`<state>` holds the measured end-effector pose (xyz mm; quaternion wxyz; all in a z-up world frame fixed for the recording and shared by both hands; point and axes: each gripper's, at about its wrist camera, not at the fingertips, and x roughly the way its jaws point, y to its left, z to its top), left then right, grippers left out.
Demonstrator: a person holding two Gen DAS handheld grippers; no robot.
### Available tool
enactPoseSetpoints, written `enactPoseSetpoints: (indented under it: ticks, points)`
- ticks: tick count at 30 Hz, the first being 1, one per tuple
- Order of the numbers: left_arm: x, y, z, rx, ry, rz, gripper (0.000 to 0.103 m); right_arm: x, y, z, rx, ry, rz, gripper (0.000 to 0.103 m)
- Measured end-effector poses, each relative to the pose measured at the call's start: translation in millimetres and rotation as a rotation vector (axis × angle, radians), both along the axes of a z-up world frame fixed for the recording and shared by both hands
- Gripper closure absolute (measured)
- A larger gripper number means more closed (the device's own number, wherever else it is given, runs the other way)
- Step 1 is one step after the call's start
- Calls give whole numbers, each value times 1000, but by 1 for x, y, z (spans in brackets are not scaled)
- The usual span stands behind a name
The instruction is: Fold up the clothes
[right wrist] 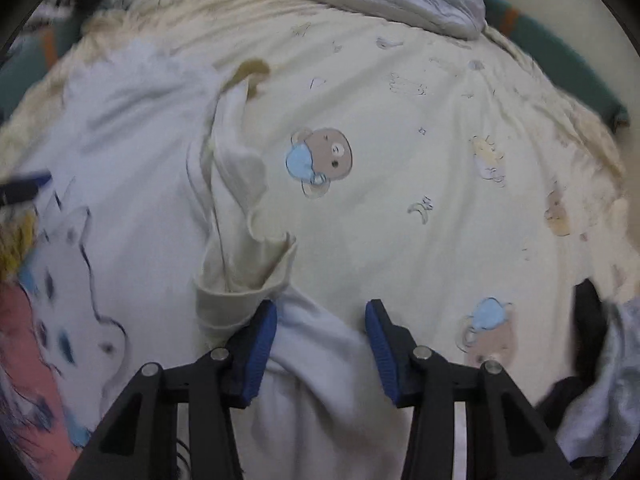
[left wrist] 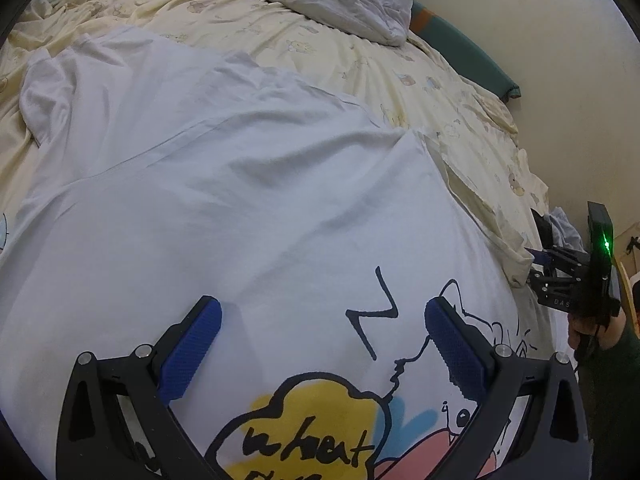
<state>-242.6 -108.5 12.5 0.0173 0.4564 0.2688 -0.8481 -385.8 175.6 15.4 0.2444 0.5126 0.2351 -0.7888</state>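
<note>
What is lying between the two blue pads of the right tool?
In the right wrist view, a fold of the white T-shirt lies between the right tool's pads; they stand apart and do not clamp it.

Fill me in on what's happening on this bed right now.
A person with a handheld gripper in each hand is folding a white printed T-shirt spread on a cream bear-print bedsheet. The left gripper hovers over the shirt's printed front, jaws wide open and holding nothing. The right gripper is at the shirt's sleeve, which lies between its open jaws, not yet pinched.
</note>
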Motion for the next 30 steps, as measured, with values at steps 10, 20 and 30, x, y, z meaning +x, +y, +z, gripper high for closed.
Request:
enactPoseSetpoints:
  ticks: [10,20,30]
  points:
    - [1,0,-1,-4,1,-3,1,-3,19,-8,-4,-104,-64,74]
    - [0,3,-2,-21,2,-8,1,-9,56,1,75,69,-324,101]
    - [2,1,-1,-11,2,-5,1,19,116,66,-27,188,-513,49]
